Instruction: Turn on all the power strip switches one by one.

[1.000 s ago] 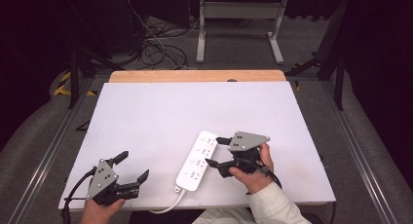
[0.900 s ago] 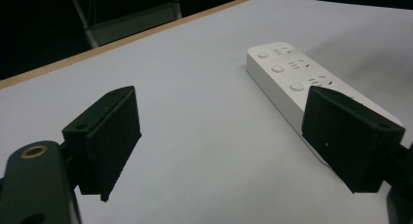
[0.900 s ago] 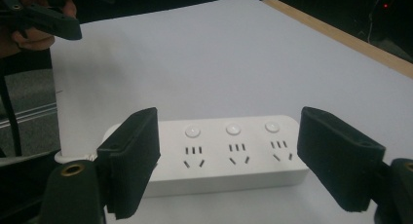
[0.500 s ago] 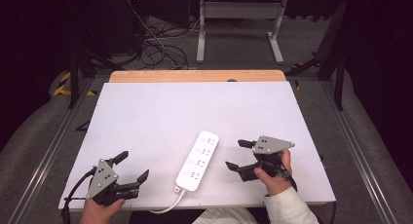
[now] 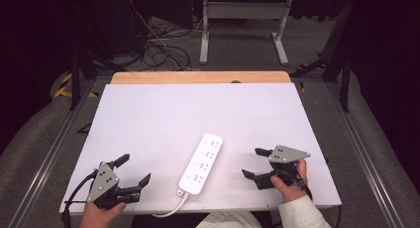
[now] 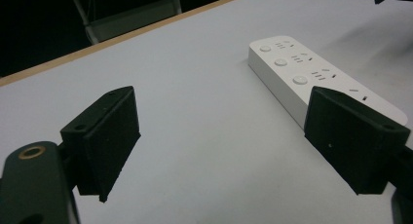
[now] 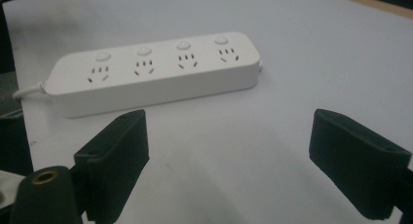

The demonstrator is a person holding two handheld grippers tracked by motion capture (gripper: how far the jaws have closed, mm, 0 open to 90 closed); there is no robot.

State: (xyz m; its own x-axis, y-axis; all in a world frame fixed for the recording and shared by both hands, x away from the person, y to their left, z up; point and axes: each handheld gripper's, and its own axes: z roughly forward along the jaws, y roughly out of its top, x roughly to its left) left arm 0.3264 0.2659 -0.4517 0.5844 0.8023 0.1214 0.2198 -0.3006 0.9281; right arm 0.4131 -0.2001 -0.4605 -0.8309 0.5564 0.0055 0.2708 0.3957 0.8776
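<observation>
Both hand-held grippers gape wide and hold nothing. The left hand-held gripper [image 5: 132,169] hovers at the bench's [image 5: 163,114] near-left corner; the right hand-held gripper [image 5: 256,163] sits right of the power strip [image 5: 200,163], which lies between them with 4 sockets up.

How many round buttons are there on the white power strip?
4. On the power strip, seen in the right gripper view, the buttons sit in one row along its top, one above each socket group. None seems hidden.
</observation>
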